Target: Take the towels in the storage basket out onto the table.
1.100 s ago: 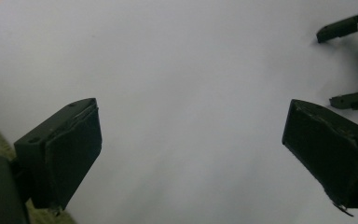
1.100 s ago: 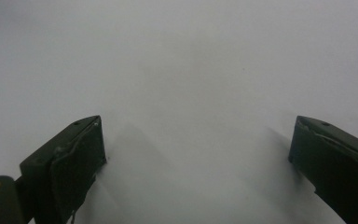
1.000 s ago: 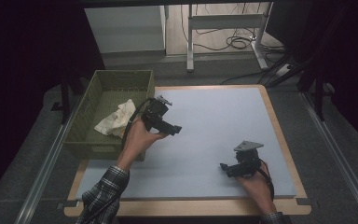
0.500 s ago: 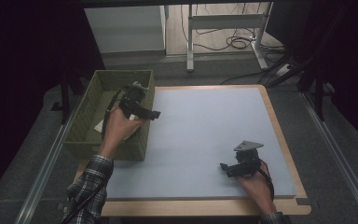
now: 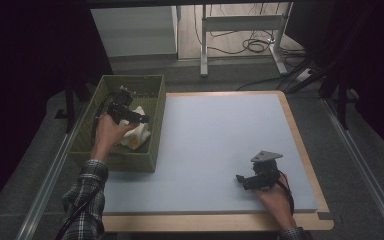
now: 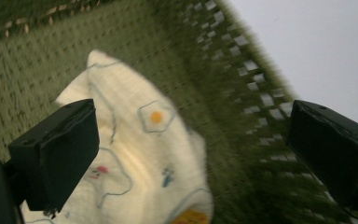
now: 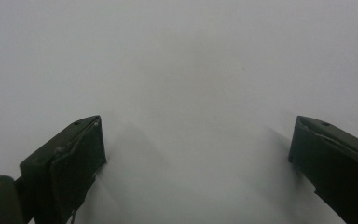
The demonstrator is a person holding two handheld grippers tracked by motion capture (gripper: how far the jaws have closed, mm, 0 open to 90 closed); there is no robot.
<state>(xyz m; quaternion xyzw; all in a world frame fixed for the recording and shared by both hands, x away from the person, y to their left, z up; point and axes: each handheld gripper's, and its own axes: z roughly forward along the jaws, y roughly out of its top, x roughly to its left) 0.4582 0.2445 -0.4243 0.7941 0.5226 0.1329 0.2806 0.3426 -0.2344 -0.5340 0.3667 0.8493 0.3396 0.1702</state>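
The left claw (image 5: 139,119) is over the green basket (image 5: 156,125), which sits at the left side of the bench (image 5: 220,145). A hand (image 5: 107,132) with a checked sleeve (image 5: 85,197) holds it there. The two black jaws of this claw are wide apart and hold nothing. In the left gripper view, the left claw (image 6: 189,154) looks down into the basket (image 6: 242,93). A white cloth (image 6: 140,158) lies crumpled on the basket floor, close to the basket wall on the bench side. The cloth has small pictures on it, like a fried egg with a yellow middle. One jaw is over the cloth. The other jaw is over the basket wall. You cannot tell if any jaw touches the cloth, as the view is a bit blurry.

In the high view, the white cloth (image 5: 135,134) shows just under and beside the left claw, near the front right part of the basket.

The right claw (image 5: 240,179) is well apart from the basket, low on the right side of the bench, near the front edge. A hand (image 5: 275,192) holds it. A grey three-cornered plate (image 5: 266,156) sits on top of it. In the right gripper view, the right claw (image 7: 196,154) has its jaws wide apart too, with just the pale blue bench top (image 7: 191,70) between them.
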